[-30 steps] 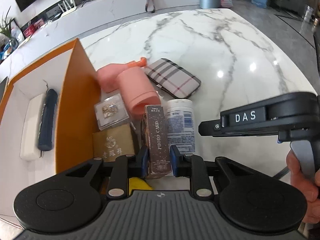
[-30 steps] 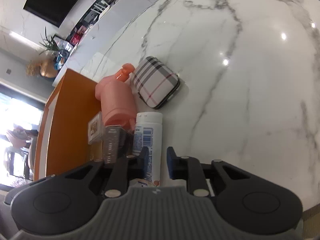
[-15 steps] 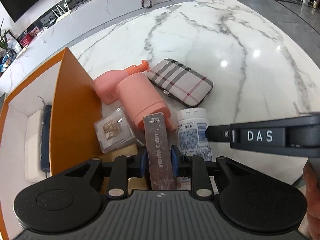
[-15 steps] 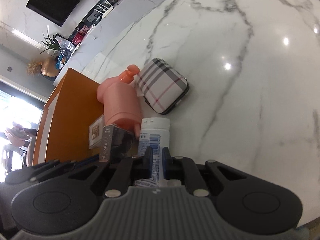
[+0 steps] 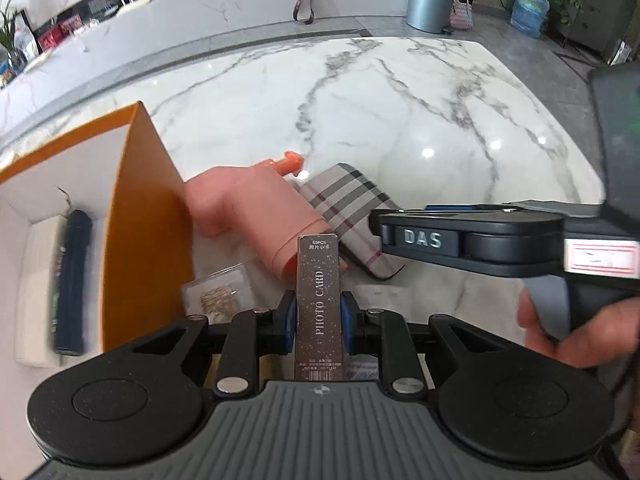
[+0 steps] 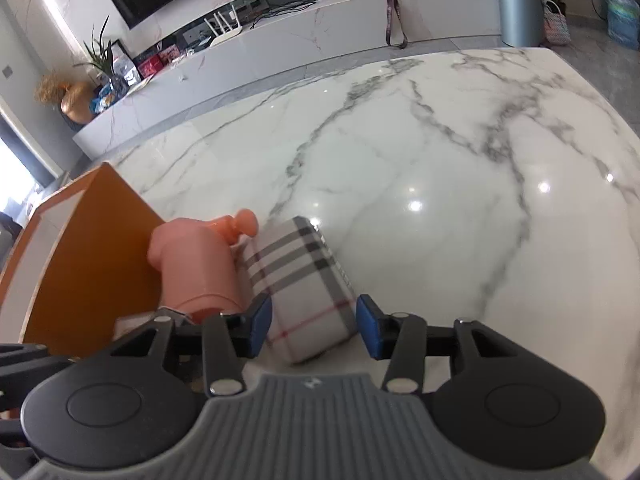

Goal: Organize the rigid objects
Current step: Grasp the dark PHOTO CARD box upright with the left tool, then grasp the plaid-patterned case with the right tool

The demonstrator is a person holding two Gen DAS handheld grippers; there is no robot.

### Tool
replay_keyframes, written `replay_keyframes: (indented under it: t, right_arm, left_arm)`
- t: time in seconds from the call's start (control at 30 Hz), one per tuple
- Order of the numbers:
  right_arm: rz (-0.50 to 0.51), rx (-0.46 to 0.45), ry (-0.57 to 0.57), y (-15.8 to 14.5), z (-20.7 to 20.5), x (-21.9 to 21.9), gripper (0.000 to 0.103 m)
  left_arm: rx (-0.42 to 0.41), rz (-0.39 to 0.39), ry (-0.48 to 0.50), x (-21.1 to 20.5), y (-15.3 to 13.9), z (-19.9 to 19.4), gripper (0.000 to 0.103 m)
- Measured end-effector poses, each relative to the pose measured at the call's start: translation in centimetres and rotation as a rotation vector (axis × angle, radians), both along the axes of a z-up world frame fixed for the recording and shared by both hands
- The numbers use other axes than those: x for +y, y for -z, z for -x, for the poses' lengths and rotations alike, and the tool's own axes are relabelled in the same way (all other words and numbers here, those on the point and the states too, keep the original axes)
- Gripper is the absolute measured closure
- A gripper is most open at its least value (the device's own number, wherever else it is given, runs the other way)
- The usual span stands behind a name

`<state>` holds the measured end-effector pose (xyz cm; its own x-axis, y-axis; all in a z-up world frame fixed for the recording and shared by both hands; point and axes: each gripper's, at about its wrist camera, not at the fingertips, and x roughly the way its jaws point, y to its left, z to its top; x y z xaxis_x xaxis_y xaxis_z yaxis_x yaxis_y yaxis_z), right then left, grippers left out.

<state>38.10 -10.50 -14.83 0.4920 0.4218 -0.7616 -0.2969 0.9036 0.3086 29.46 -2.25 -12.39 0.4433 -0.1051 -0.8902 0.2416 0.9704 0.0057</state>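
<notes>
Left tool [image 5: 318, 316] clamped on the brown "PHOTO CARD" box [image 5: 319, 304], blue pads tight on both narrow sides, box standing on end and lifted clear of the marble worktop [image 5: 400, 120].

Right tool [image 6: 314, 326] jaws have just been opening; they now stand well apart, straddling the near end of the plaid case [image 6: 304, 288]. Pads not pressing on it, small gap visible on each side. Case lies flat on the worktop.

Pink bottle [image 5: 256, 216] lies on its side, touching the left edge of the plaid case, nozzle pointing toward the worktop's far edge. Its base end sits just behind the photo card box in my left view.

Orange box [image 5: 140, 220] stands at the worktop's left edge, just beside the pink bottle. Inside: a dark blue cylinder [image 5: 72, 280] lying on a white item, blurred.

Small clear packet [image 5: 220, 296] with something gold inside lies flat between the orange box wall and the left tool.

My right hand [image 5: 576, 340] shows on the tool's handle.
</notes>
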Motion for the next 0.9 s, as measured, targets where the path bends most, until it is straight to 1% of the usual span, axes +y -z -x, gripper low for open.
replay_keyframes:
  t: [0.1, 0.17, 0.2, 0.23, 0.3, 0.4, 0.47, 0.53, 0.57, 0.63, 0.67, 0.73, 0.77, 0.83, 0.9]
  right_arm:
    - [0.006, 0.016, -0.014, 0.9, -1.5, 0.4, 0.054]
    - [0.002, 0.026, -0.021, 1.6, -1.8, 0.6, 0.051]
    - [-0.013, 0.026, -0.028, 1.8, -1.8, 0.6, 0.046]
    - [-0.013, 0.013, -0.039, 1.7, -1.4, 0.8, 0.044]
    - [0.028, -0.026, -0.082, 1.8, -1.0, 1.5, 0.043]
    - [0.066, -0.057, -0.100, 1.7, -0.5, 2.1, 0.044]
    - [0.056, -0.051, -0.090, 1.6, -0.5, 1.8, 0.048]
    - [0.040, -0.045, -0.061, 1.4, -0.5, 1.1, 0.060]
    - [0.033, -0.048, -0.057, 1.3, -0.4, 0.8, 0.063]
    - [0.017, -0.053, -0.031, 1.0, -0.1, 0.4, 0.073]
    - [0.008, -0.058, -0.030, 0.7, 0.1, 0.2, 0.075]
    - [-0.032, -0.061, -0.035, 0.0, 0.7, -0.3, 0.085]
    - [-0.061, -0.055, -0.040, -0.2, 0.9, -0.5, 0.086]
    - [-0.086, -0.058, -0.050, -0.6, 1.4, -0.7, 0.089]
    - [-0.118, -0.041, -0.054, -0.7, 1.5, -0.9, 0.089]
  left_arm:
    - [-0.001, -0.001, 0.005, -0.3, 0.2, -0.5, 0.078]
    - [0.013, -0.001, 0.003, -0.4, 0.4, -0.8, 0.078]
    - [0.022, 0.001, -0.002, -0.4, 0.5, -1.0, 0.078]
    - [0.031, 0.004, -0.008, -0.4, 0.6, -1.1, 0.078]
    - [0.040, 0.010, -0.017, -0.4, 0.7, -1.2, 0.078]
    - [0.039, 0.007, -0.019, -0.4, 0.8, -1.2, 0.078]
    - [0.039, 0.005, -0.021, -0.4, 0.8, -1.1, 0.078]
    - [0.040, 0.003, -0.024, -0.4, 0.9, -1.1, 0.078]
    - [0.041, 0.002, -0.026, -0.4, 0.9, -1.0, 0.078]
    - [0.043, 0.002, -0.031, -0.4, 0.9, -1.0, 0.078]
    - [0.045, 0.002, -0.034, -0.4, 1.0, -1.1, 0.078]
    - [0.052, 0.006, -0.043, -0.2, 1.0, -1.0, 0.078]
    - [0.052, 0.004, -0.046, -0.2, 1.1, -1.0, 0.078]
    - [0.058, 0.012, -0.056, 0.0, 1.2, -0.9, 0.078]
    - [0.056, 0.017, -0.062, 0.2, 1.2, -0.8, 0.078]
